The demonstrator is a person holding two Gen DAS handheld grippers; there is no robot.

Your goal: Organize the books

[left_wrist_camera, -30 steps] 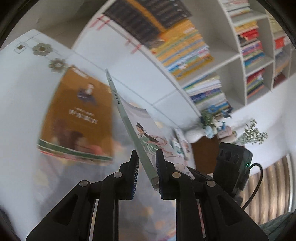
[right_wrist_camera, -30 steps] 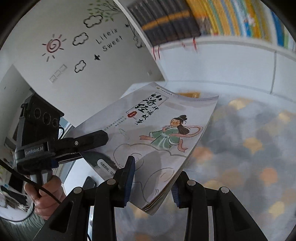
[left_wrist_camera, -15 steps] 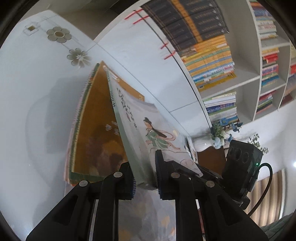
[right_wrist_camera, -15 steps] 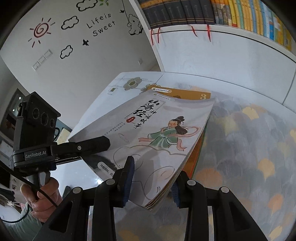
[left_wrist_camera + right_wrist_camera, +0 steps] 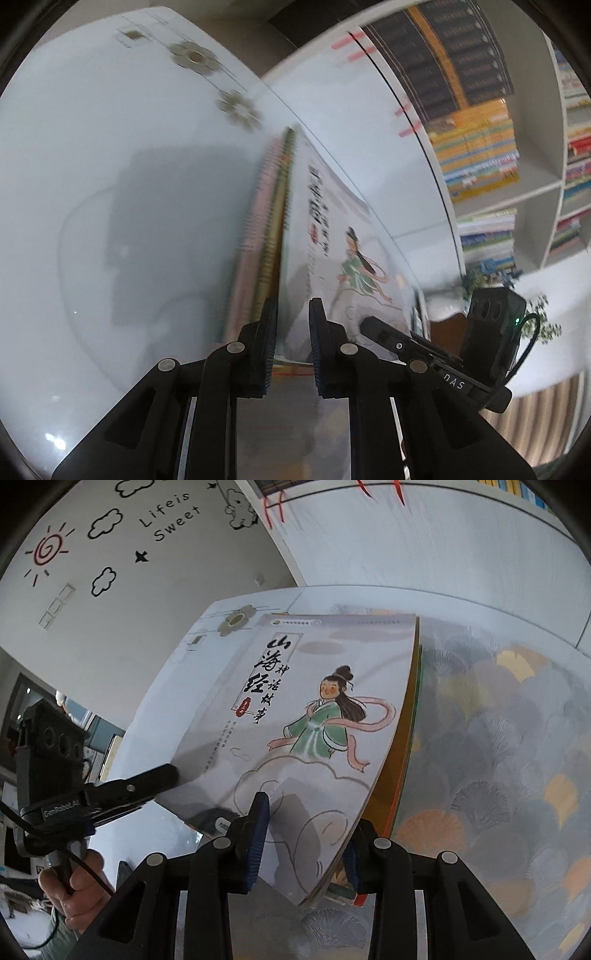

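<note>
Left claw (image 5: 291, 343) is clamped on the near left edge of the grey storybook (image 5: 314, 716); right claw (image 5: 303, 834) is clamped on its near right corner. The bk is held by both, tilted, its far edge down on the orange book (image 5: 400, 768) and the stack below it, on the white worktop (image 5: 110, 184) w/ patterned cloth (image 5: 498, 757) at the right. Judged abt done for this bk: it's nearly laid flat on the pile; release and squaring of edges are left. Shelves (image 5: 532, 192) at far right are already filled; whether more loose bks remain can't be told.
</note>
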